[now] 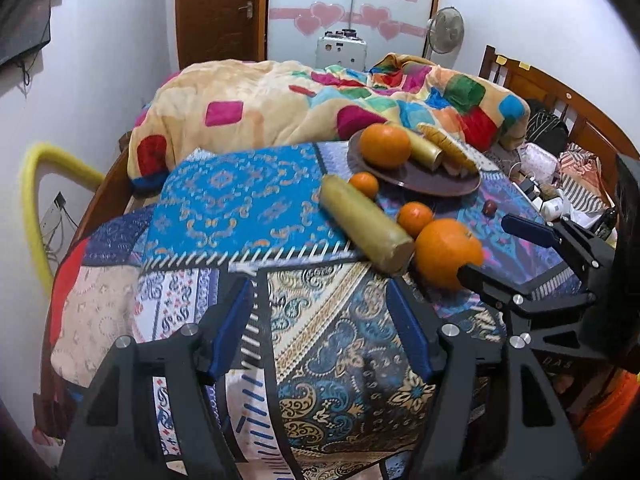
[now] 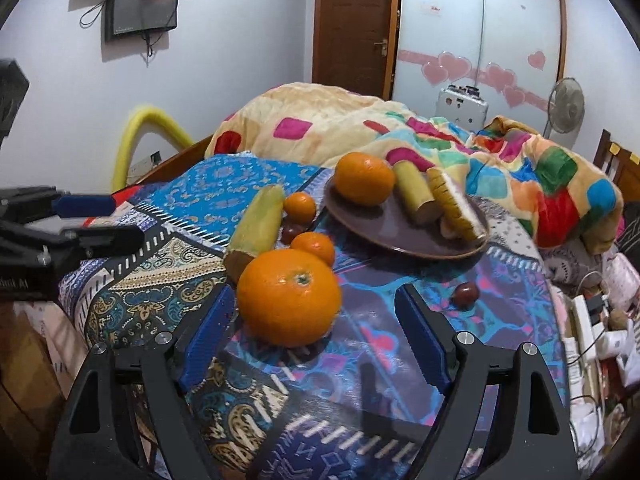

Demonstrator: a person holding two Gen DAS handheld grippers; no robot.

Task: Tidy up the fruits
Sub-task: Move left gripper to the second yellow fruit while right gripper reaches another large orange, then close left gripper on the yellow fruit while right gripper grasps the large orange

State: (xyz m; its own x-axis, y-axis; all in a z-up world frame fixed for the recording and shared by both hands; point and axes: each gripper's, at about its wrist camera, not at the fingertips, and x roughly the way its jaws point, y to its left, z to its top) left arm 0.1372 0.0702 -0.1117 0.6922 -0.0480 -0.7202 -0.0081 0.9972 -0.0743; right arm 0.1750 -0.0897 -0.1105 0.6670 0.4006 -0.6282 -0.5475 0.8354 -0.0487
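Both jaws seen open, nothing gripped; right gripper (image 2: 314,336) w/ large orange (image 2: 289,296) just ahead, left gripper (image 1: 320,328) over patchwork cloth (image 1: 340,340).

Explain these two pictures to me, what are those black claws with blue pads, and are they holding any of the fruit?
Each claw is a hand-held two-finger gripper carrying its own fisheye camera, so each picture looks along one gripper's fingers. The left gripper and right gripper are both open and hold nothing. On the patterned patchwork cloth lie a large loose orange, two small oranges, a yellow corn cob and small dark fruits. The brown round plate holds another orange and more corn.
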